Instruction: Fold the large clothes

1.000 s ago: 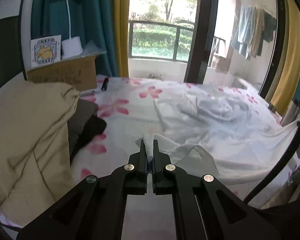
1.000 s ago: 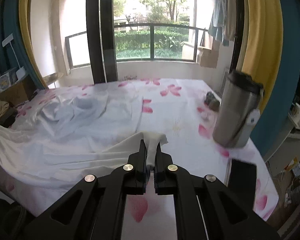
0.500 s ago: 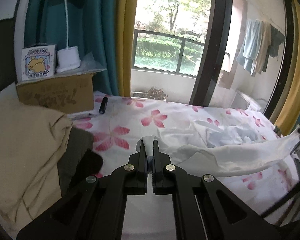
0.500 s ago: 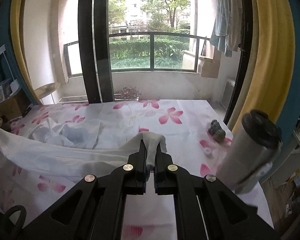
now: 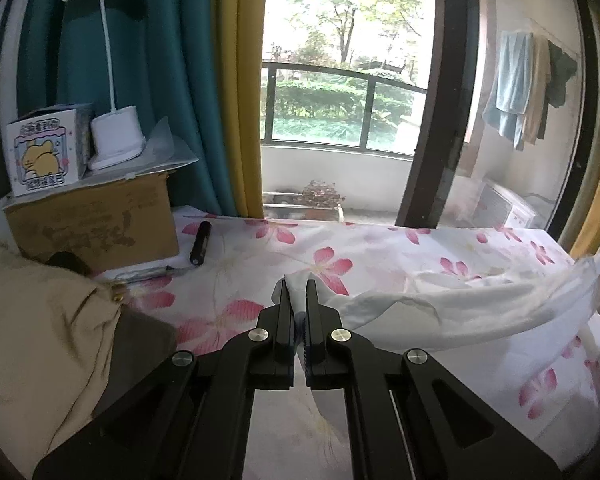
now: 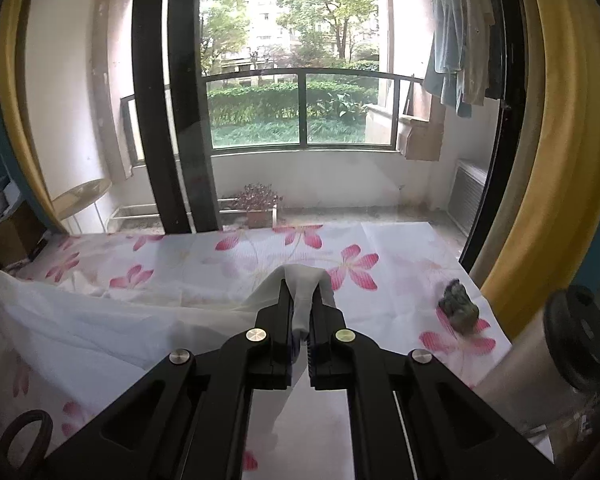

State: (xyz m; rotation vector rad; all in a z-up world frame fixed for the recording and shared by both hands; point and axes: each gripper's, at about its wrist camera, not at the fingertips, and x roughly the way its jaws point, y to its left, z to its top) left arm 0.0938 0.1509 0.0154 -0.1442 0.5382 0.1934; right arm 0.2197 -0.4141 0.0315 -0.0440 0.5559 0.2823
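Note:
A large white garment (image 5: 460, 312) is stretched in the air between my two grippers above a bed with a pink flower sheet (image 5: 340, 248). My left gripper (image 5: 298, 292) is shut on one end of the garment. My right gripper (image 6: 302, 292) is shut on the other end, and the white cloth (image 6: 80, 320) hangs away to the left in the right wrist view. The lower part of the garment drapes below the grippers and is partly hidden.
A beige cloth pile (image 5: 40, 340) and a cardboard box (image 5: 92, 220) with a lamp and a small carton stand left. A black pen-like tube (image 5: 200, 244) lies on the sheet. A steel tumbler (image 6: 560, 352) and a small dark object (image 6: 458, 306) sit on the right.
Both grippers have risen and moved toward the window with the garment. The cloth has lifted off the bed and now hangs taut between them.

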